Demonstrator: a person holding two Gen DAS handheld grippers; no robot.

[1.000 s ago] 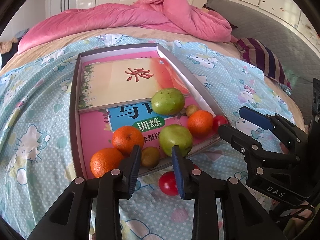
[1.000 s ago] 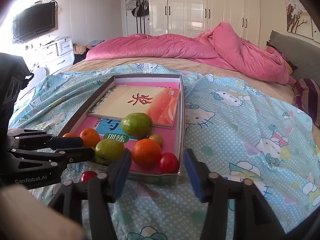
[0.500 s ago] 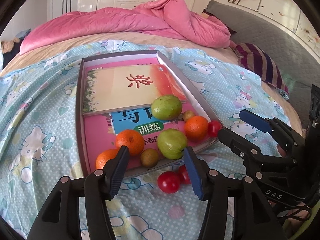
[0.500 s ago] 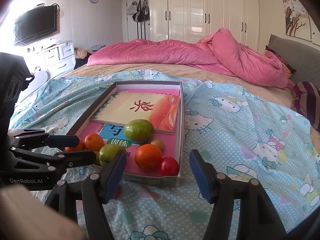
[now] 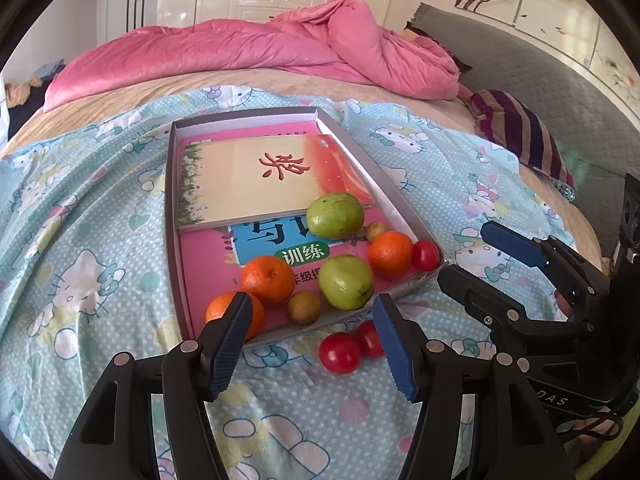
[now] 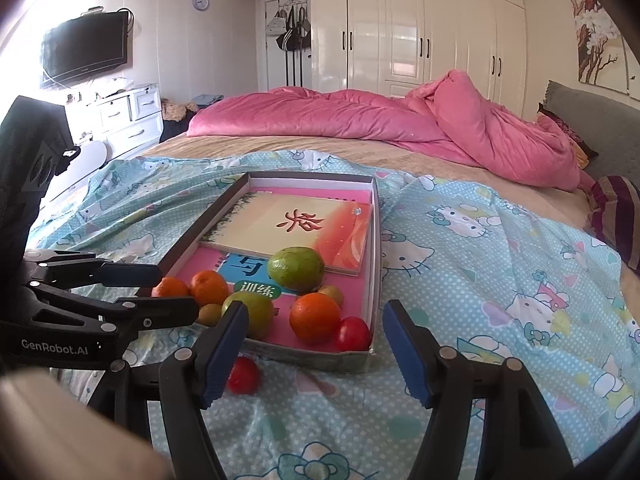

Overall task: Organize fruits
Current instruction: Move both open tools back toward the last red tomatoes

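Looking along our left gripper (image 5: 312, 342), we see its jaws opening with nothing pressed between them. Two red tomatoes (image 5: 340, 354) lie on the blue cartoon-print bedsheet (image 5: 80, 240) just ahead of the pads, touching each other, at about 6 o'clock from the shallow grey box (image 5: 170, 208) and outside its near wall.

Inside the box, at its near end, the fruit sits on a pink book (image 5: 208, 264) — two green fruits (image 5: 345, 282), three oranges (image 5: 267, 279), two small brownish-green fruits (image 5: 304, 307) and one more tomato (image 5: 425, 255) in the corner at 3 o'clock. A second book (image 5: 256, 180) with a red character covers the far half.

Our right gripper (image 6: 314, 354) is also opening, empty, with the box's near corner (image 6: 372, 354) between its blue pads (image 6: 408, 354) in its own view. It sits at 3 o'clock from the left one. A pink quilt (image 6: 360, 120) is heaped at 12 o'clock, well beyond the box.
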